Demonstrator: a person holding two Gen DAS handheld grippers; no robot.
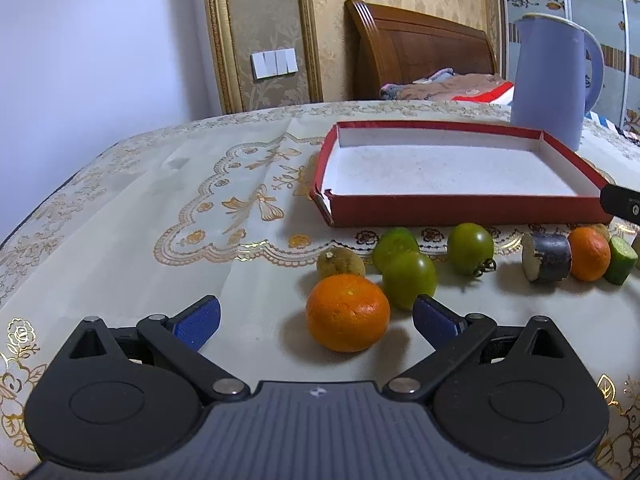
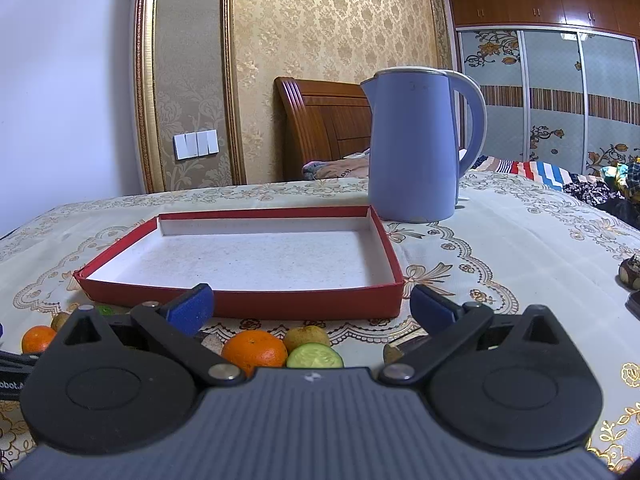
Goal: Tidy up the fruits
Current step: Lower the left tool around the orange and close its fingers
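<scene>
Fingers (image 1: 200,320) of the left gripper (image 1: 316,320) gape wide around the orange (image 1: 347,312) at lower centre, nothing picked yet, the red tray (image 1: 460,210) above bare; next, I reckon, they must close gently, while the right gripper (image 2: 310,306) waits open.

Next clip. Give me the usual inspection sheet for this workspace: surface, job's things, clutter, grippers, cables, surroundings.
Surface: table under a cream cloth with gold embroidery.
Job's things: red tray, white inside, nothing in it; in front of it a row with two oranges, the nearer orange, three green tomatoes, a kiwi, cucumber piece and eggplant piece.
Clutter: blue kettle behind the tray; a dark round item at the right edge, unclear.
Grippers: left gripper open, near the orange; right gripper open, holding nothing.
Cables: nothing seen.
Surroundings: bed headboard, patterned wall, wardrobe.
</scene>
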